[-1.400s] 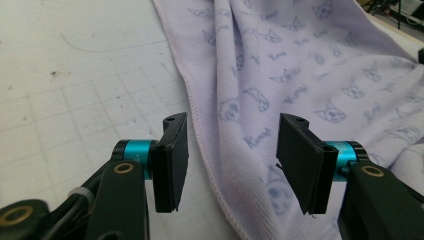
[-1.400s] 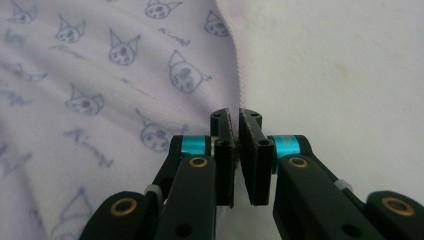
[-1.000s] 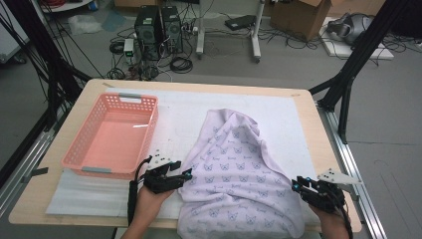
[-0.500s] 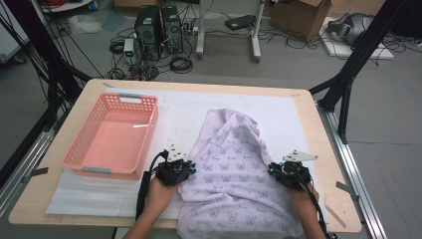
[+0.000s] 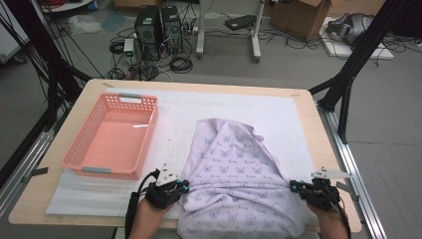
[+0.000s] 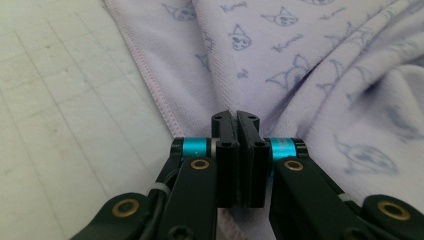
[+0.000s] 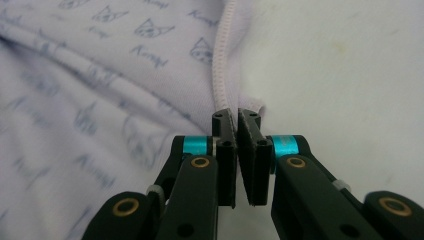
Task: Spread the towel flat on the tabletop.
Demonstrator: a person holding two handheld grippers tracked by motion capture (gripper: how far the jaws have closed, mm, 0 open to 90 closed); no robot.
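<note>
We see the cloth (image 5: 239,179), pale lilac with small printed figures, spread over the lower middle of the high view, its near part bunched into folds at the table's front edge and its far end tapering toward the centre of the white mat (image 5: 278,112). In the left gripper view our left gripper (image 6: 237,117) has its jaws pressed together with the cloth (image 6: 300,70) right at the tips, beside the stitched hem that runs toward the upper left of that frame; it appears to pinch the fabric there. In the high view that gripper (image 5: 180,186) sits at the cloth's lower left edge. In the right gripper view our right gripper (image 7: 237,116) has its jaws nearly together, a thin gap between them, with the hem of the cloth (image 7: 125,75) running down into the tips, so it seems clamped on the edge. In the high view it (image 5: 298,186) is at the cloth's lower right edge. A pink basket (image 5: 74,157) stands on the mat in the left half, well apart from the cloth. The table (image 5: 308,107) is pale wood.
</note>
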